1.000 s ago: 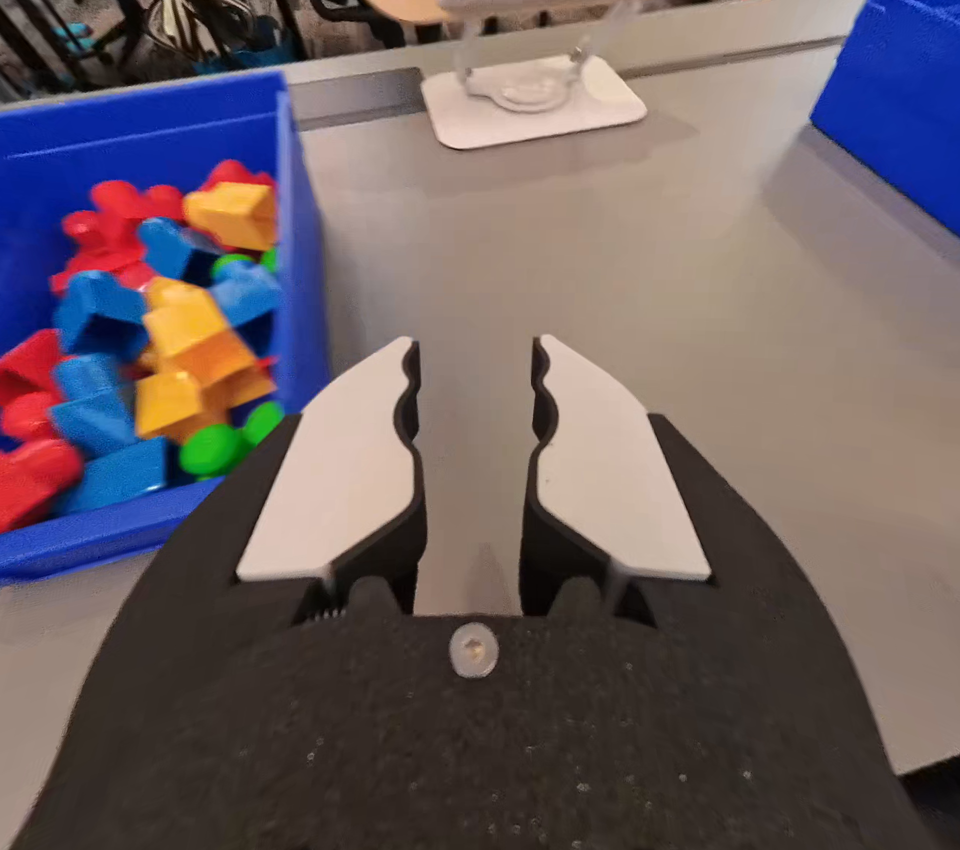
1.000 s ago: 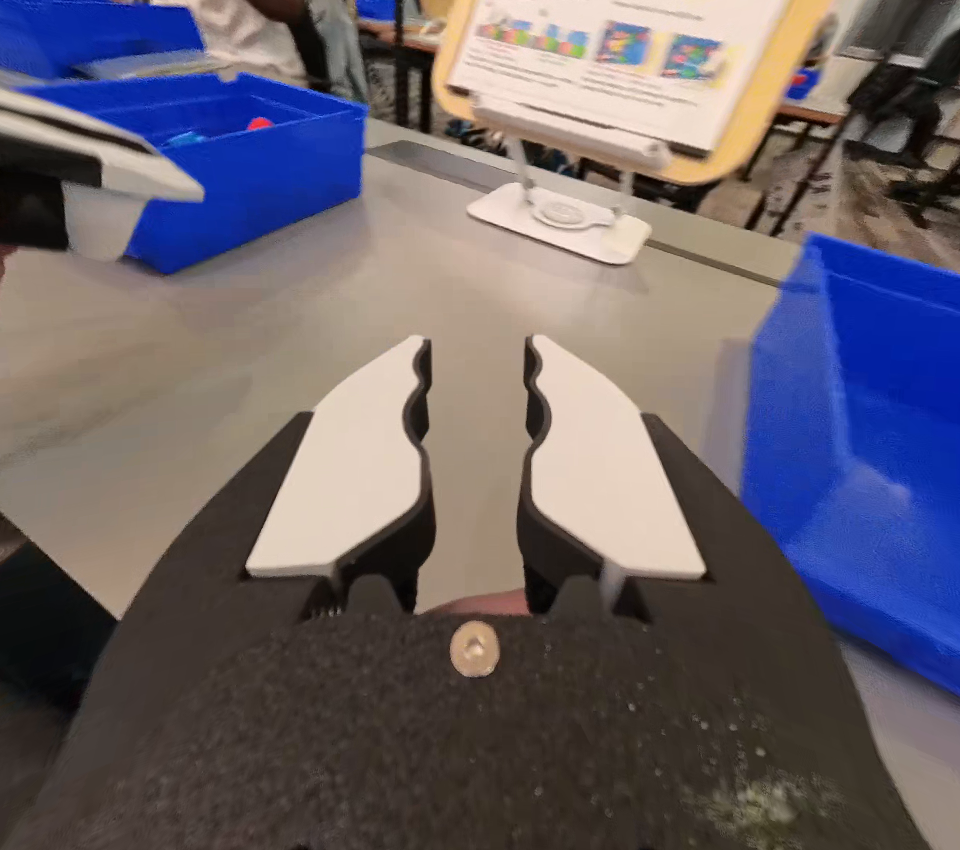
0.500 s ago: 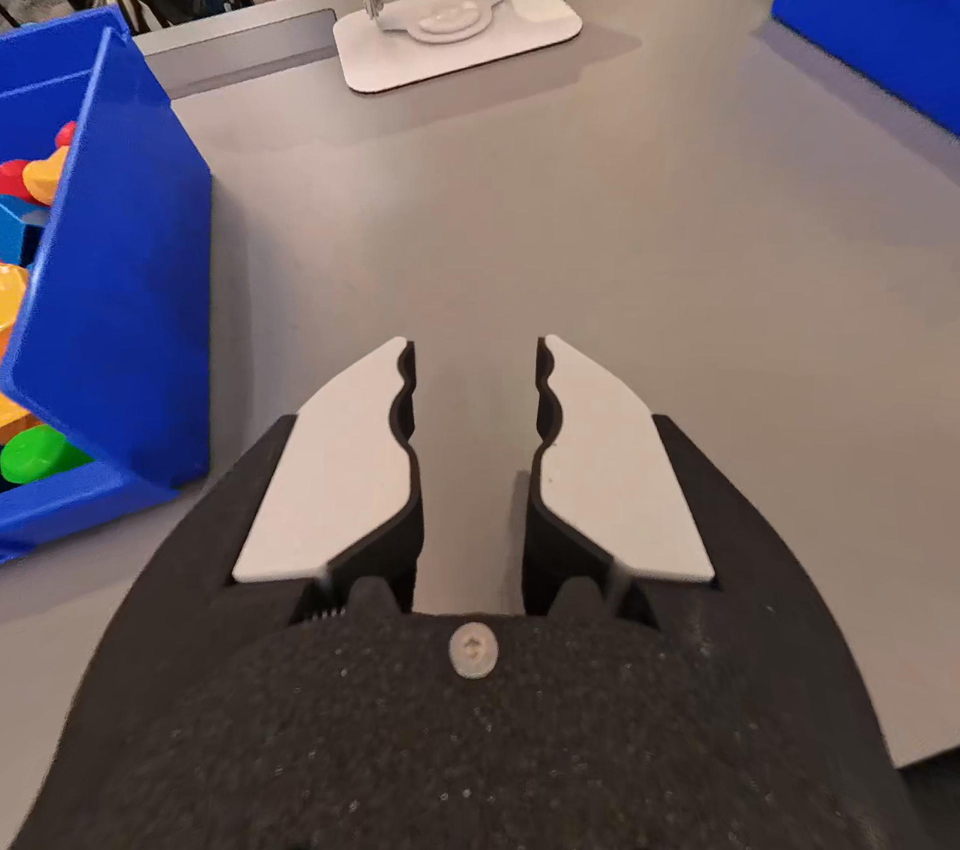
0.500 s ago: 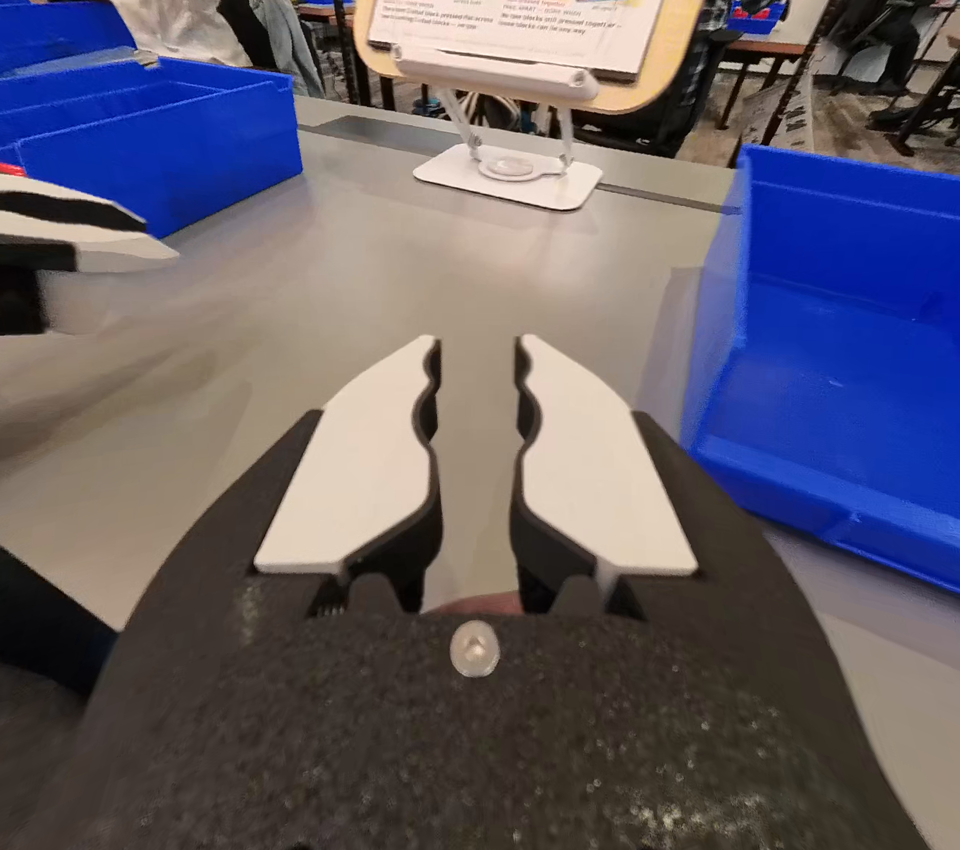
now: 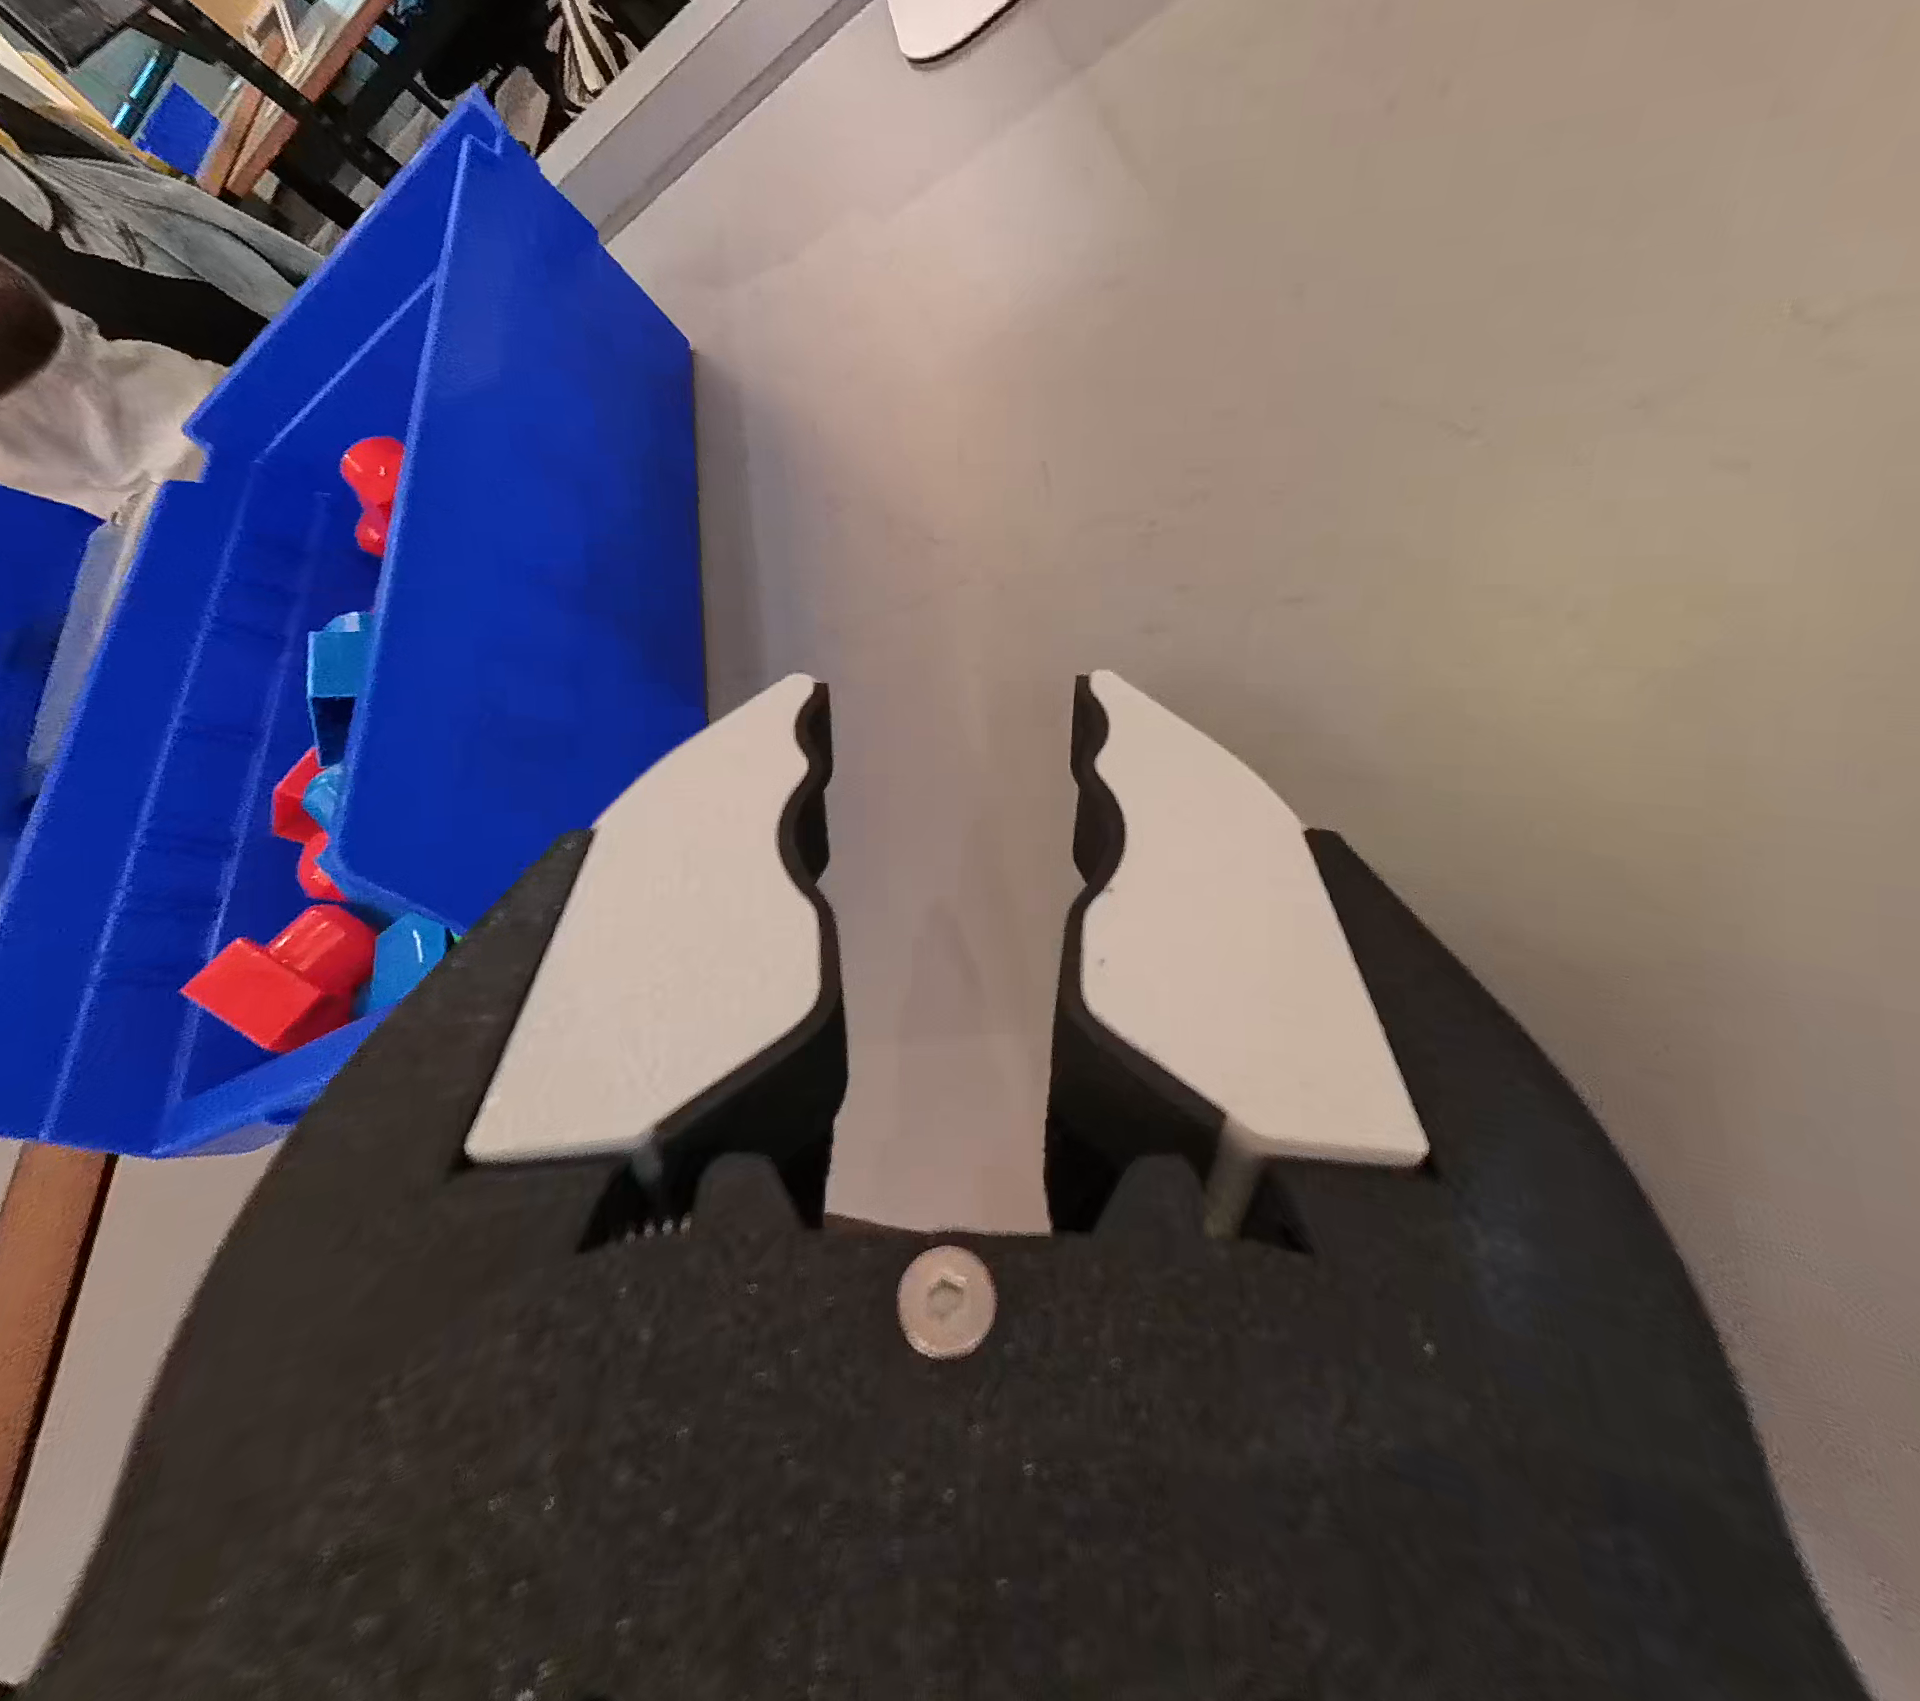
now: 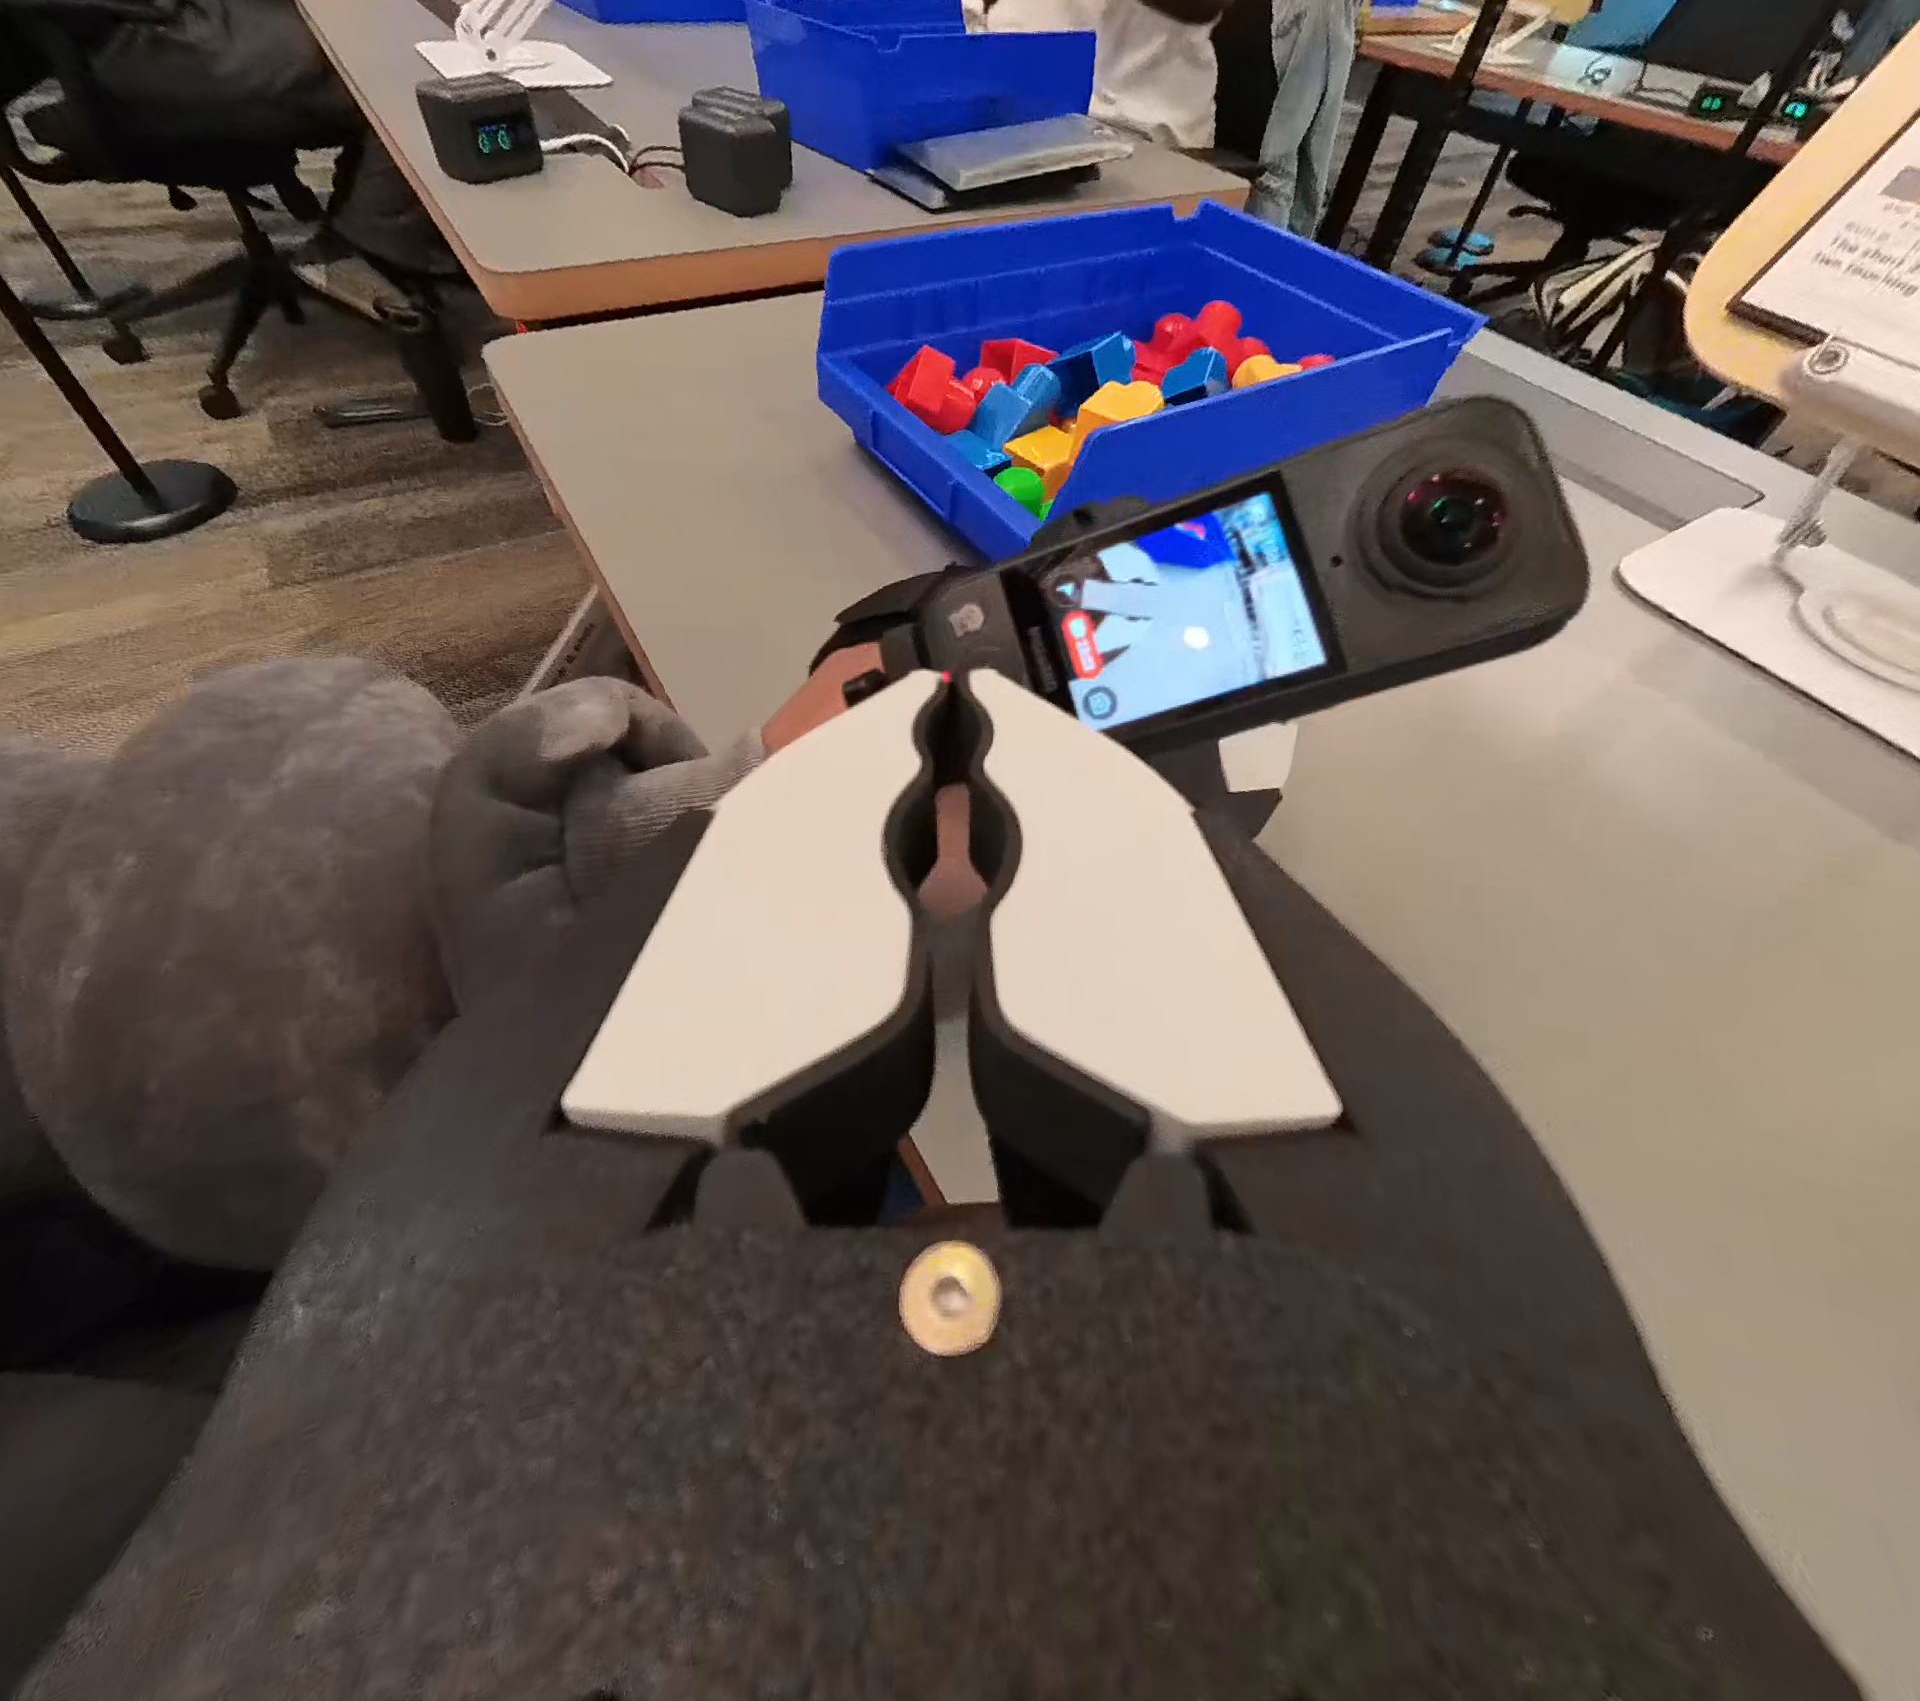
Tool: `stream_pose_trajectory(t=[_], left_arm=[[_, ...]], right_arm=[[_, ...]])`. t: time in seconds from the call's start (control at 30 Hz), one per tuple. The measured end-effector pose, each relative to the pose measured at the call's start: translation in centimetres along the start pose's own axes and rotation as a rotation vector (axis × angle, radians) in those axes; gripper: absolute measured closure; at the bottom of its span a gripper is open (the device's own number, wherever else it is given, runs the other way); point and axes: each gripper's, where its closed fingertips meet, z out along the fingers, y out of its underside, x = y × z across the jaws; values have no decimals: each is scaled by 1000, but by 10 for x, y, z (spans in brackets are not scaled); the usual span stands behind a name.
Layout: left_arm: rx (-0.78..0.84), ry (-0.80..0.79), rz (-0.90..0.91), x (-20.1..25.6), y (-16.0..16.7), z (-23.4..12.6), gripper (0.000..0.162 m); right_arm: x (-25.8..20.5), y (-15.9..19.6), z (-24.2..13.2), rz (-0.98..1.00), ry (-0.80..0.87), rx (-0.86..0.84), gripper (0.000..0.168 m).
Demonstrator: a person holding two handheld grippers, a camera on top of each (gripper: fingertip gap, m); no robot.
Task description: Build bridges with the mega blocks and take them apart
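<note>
The left gripper [image 5: 950, 804] hangs over the bare grey table [image 5: 1403, 456] with its fingers spread and nothing between them. The right gripper [image 6: 951, 695] has its fingers pressed together, also empty, and it points across toward the camera [image 6: 1288, 581] mounted on the other tool.

The blocks [image 6: 1081, 399] lie loose in the blue bin [image 6: 1049, 269] at the far left of the table, just beside the left gripper. They look like hollow hard plastic, so I judge them light, stiff and a little slippery. The best hold is probably across the two flat sides of the body, not on the round studs.

Compared with half a second ago, the right gripper has closed and turned to the left, away from the empty bin. The left gripper has rolled, so the bin of blocks now looks tilted, and its opening is the same.
</note>
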Motion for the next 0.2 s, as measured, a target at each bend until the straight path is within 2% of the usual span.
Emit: stream_pose_trajectory(t=[0.2], left_arm=[[14, -6, 11, 3, -3, -3, 118]], right_arm=[[4, 1, 4, -23, 13, -20, 168]])
